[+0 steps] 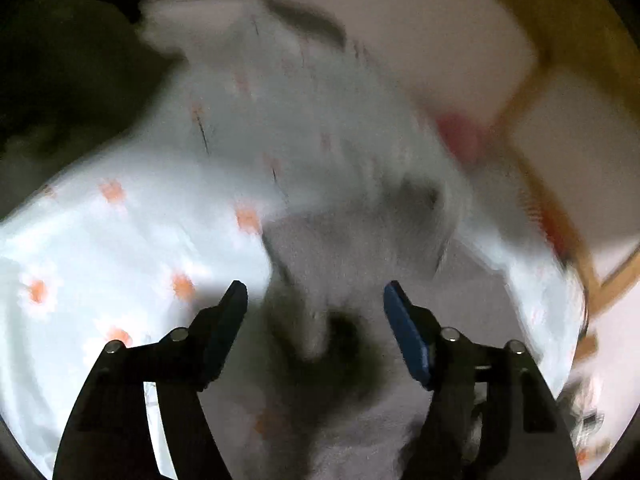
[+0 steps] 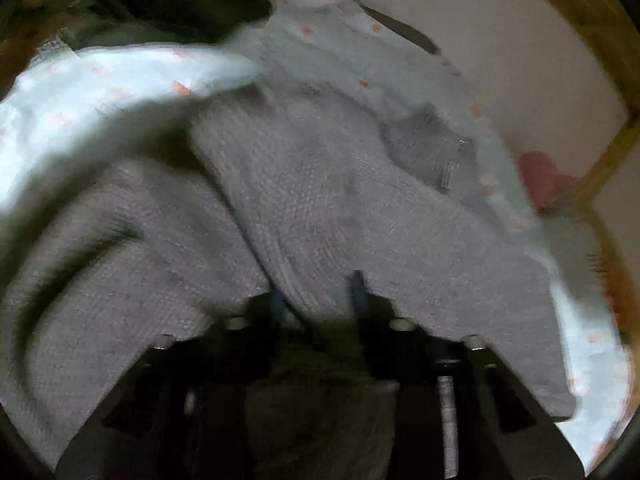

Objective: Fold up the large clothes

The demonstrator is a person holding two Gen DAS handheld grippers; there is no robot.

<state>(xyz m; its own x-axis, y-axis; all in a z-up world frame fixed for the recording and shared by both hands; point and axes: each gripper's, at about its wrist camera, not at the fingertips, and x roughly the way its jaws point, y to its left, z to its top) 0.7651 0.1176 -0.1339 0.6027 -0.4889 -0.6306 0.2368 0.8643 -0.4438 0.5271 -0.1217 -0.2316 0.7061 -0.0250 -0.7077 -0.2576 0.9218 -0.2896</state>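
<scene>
A grey knit garment (image 2: 320, 180) lies crumpled on a white sheet with orange flowers (image 2: 100, 80). In the right wrist view its fabric drapes over my right gripper (image 2: 317, 290). The blue-padded fingertips (image 2: 357, 284) stand apart with a fold of knit between them, and they do not look clamped on it. In the blurred left wrist view my left gripper (image 1: 316, 294) is open above the same grey garment (image 1: 332, 248). Nothing is gripped between its fingers (image 1: 236, 300). The flowered sheet (image 1: 100, 260) spreads out to its left.
A wooden frame (image 1: 560, 60) (image 2: 600, 152) runs along the right, with a pale wall behind it. Something red (image 1: 460, 136) (image 2: 540, 180) sits by the frame at the sheet's edge. A dark mass (image 1: 60, 60) fills the upper left.
</scene>
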